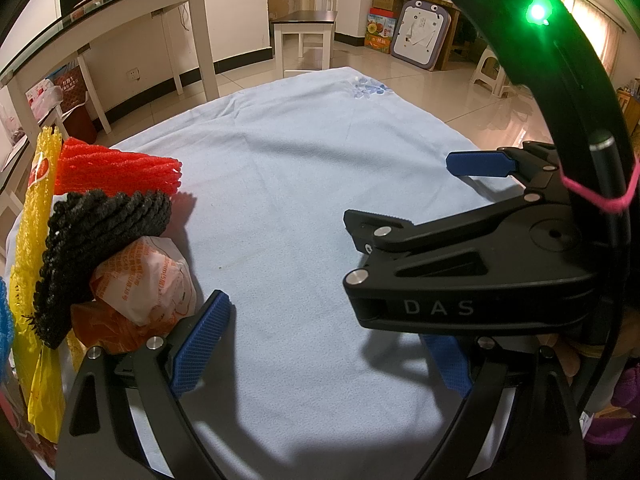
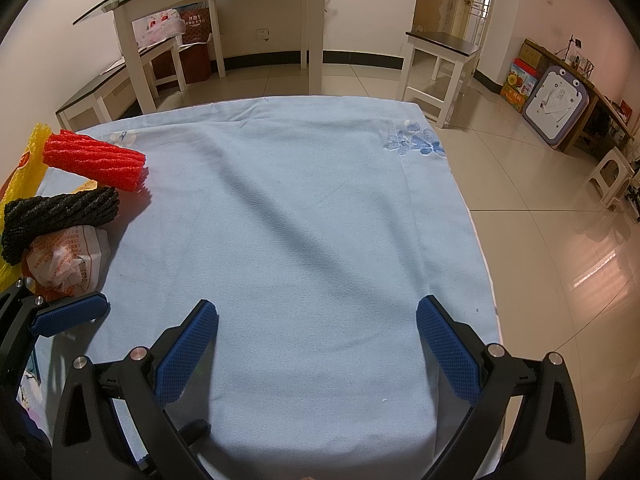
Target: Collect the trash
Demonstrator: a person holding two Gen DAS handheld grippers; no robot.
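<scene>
L tool [image 1: 324, 344] spread, empty, near side of counter [image 1: 300, 184] | R tool [image 2: 316, 344] spread, empty | trash pile far-left: red foam net [image 2: 96, 164], black foam net [image 2: 60, 212], crumpled wrapper [image 2: 68, 260], touching; yellow net [image 1: 30, 216] behind.

- The yellow foam net [image 1: 30, 248] runs off the left edge of the left wrist view, and the black net [image 1: 92, 240] covers its middle.
- A blue scrap [image 1: 5, 320] at that same edge is cut down to a sliver; what it is cannot be told.
- The right gripper [image 1: 400, 196] blocks the bench's near right corner and one pad of the left gripper [image 1: 328, 344].
- Print on the crumpled wrapper [image 2: 68, 256] is too small to read.
</scene>
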